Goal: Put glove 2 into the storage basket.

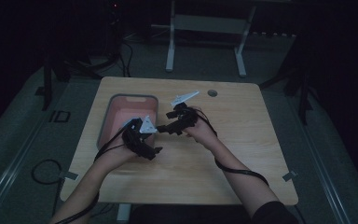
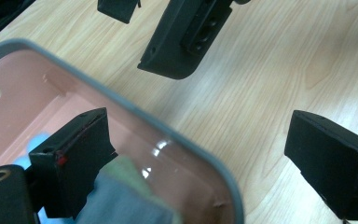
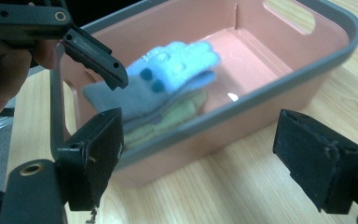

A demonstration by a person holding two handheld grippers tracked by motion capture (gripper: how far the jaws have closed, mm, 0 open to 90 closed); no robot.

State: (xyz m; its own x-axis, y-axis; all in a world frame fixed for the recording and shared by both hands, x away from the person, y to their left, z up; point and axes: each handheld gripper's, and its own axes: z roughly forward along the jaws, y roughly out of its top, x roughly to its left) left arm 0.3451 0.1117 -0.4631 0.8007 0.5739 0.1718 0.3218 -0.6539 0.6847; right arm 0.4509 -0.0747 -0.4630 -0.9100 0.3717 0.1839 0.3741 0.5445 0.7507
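1. While both grippers hang over the wooden table (image 1: 242, 154), a pink bin (image 1: 121, 114) with a grey rim sits on the left part of the table; the bin is long and has a cut-out handle hole at its far end.
2. Inside the bin lies a small stack of folded cloths (image 3: 163, 98); a light blue one is on top, a grey-blue one is under it, and a pale green one is at the bottom; the stack rests at the end of the bin nearest the person.
3. The left gripper (image 1: 156, 150) is held at the near right edge of the bin; in the left gripper view its two black jaws stand wide apart and hold nothing; one jaw is over the inside of the bin, just above the cloths, and the other jaw is over the bare wood outside the rim.
4. The right gripper (image 1: 159, 129) is held just beside the bin's right wall, close to the left gripper; in the right gripper view its jaws are also wide apart and hold nothing; it looks across the rim at the cloths.
5. In the high view each gripper has a grey three-cornered plate on top, and black cables trail back along the person's arms; the room around the table is dark.
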